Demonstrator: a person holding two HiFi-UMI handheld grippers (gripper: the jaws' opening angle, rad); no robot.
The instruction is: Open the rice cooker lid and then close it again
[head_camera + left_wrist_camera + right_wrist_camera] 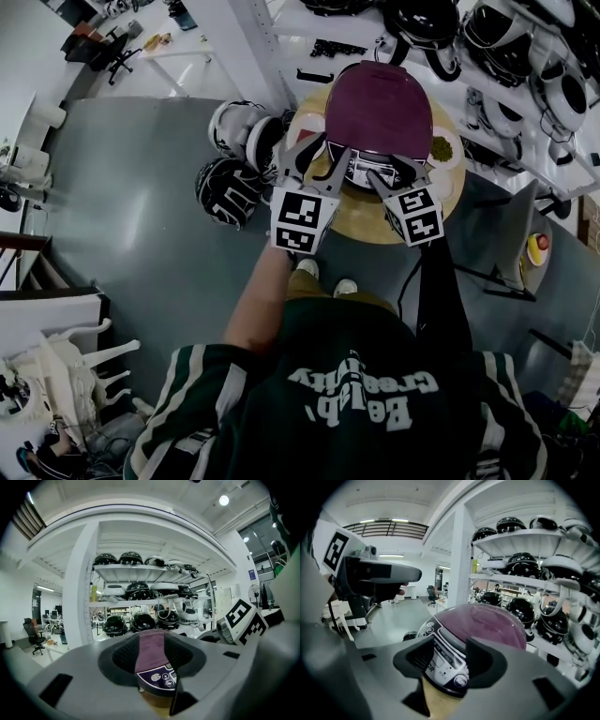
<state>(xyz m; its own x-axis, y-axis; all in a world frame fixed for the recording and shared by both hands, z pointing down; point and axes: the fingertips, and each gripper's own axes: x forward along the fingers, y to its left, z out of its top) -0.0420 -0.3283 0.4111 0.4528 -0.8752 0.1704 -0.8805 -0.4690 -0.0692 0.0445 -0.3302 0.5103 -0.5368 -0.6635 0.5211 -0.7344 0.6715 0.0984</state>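
The left gripper and right gripper, jaws apart and empty, partly hide the front panel of the rice cooker, its rounded purple lid shut.

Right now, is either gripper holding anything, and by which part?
Nothing held: left gripper and right gripper both open, facing the rice cooker.

a round wooden surface carries the purple-lidded rice cooker — and a small white dish of something green, just beside the cooker.
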